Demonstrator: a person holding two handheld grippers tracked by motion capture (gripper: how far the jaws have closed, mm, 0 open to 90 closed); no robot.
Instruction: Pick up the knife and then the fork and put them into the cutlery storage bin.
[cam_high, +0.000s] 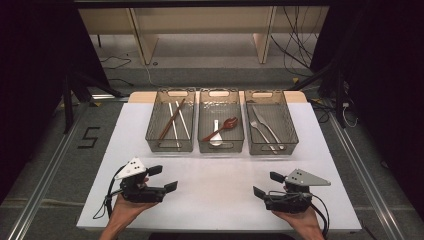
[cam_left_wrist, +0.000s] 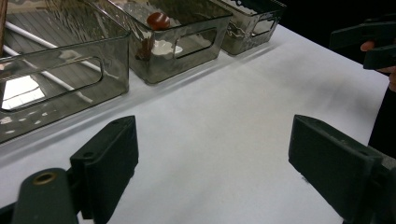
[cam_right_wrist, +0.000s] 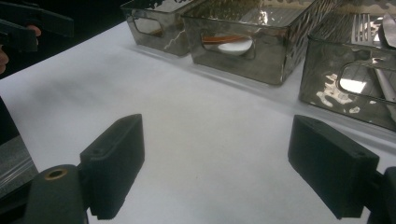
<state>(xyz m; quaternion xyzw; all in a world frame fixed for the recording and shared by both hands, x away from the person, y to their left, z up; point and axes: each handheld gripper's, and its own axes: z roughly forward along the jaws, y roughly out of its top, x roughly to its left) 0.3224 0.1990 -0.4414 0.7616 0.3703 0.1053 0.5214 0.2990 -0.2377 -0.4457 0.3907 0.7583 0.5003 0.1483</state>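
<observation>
In the lower left of the high view, the left gripper (cam_high: 162, 178) rests over the white table (cam_high: 220, 185) with its jaws spread wide and nothing between them. The right gripper (cam_high: 268, 184) sits in the lower right of that frame, mirrored, its jaws likewise parted and empty. Each is held in a hand entering from the bottom edge, and both point inward toward the bare middle of the table.

Across the upper centre of the high view stand three smoky clear bins in a row, well apart from both grippers. The left bin (cam_high: 170, 145) holds a brown chopstick (cam_high: 171, 120) crossing pale chopsticks (cam_high: 182, 120). The middle bin (cam_high: 221, 146) holds a red spoon (cam_high: 222, 127) lying over a white spoon (cam_high: 216, 134) (the red bowl shows in the upper left of the left gripper view too). The right bin (cam_high: 272, 149) holds a metal fork (cam_high: 261, 132) and a knife (cam_high: 267, 127) side by side; the fork's tines appear in the upper right of the right gripper view.
</observation>
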